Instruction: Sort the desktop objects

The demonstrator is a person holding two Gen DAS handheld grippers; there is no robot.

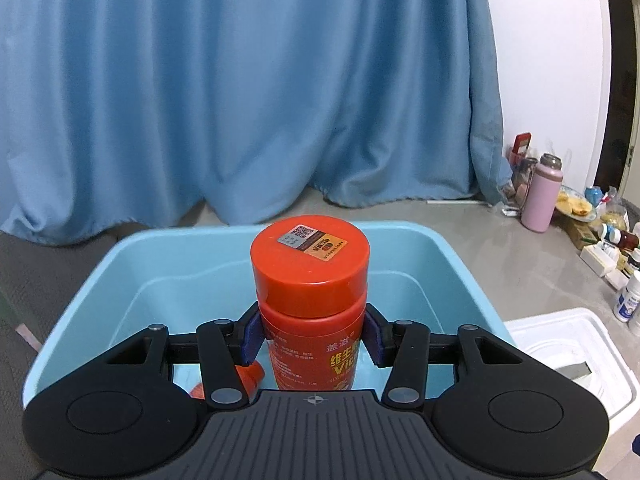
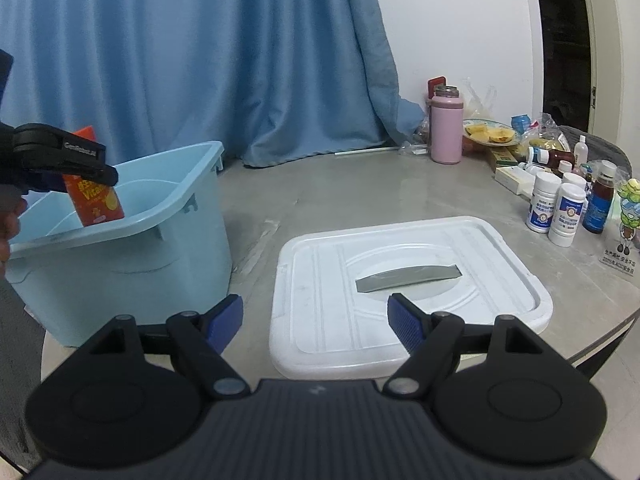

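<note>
- The orange vitamin bottle [image 1: 310,300] is clamped upright between the blue pads [image 1: 251,338] of your left gripper [image 1: 312,338], gripped on the body just under the cap. It hangs above the interior of the light blue bin [image 1: 440,264], not yet resting on the bin floor as far as the views show.
- In the right wrist view the same bottle [image 2: 96,200] appears tilted over the bin's near rim [image 2: 120,236]; the fisheye may account for part of that lean.
- Another orange item [image 1: 246,380] lies in the bin just below the held bottle, on its left.
- Your right gripper [image 2: 316,320] is spread wide and carries nothing, poised over the near edge of the white lid [image 2: 400,292], which lies on the table beside the bin.
- Risk: the grip sits high on a smooth round body; if you loosen it from this height, the bottle could drop onto the orange item and bounce or topple. Lower it first.
- Risk: a sideways drift towards the bin's rim could knock the bottle's base.
- Hidden: the bottle's base and most of the bin floor are covered by the gripper housing. The second orange item is largely cut off, so its kind cannot be confirmed.
- Further from the bin, white pill bottles [image 2: 556,212] and a pink flask [image 2: 446,128] stand unsorted; their labels are too small to read.
</note>
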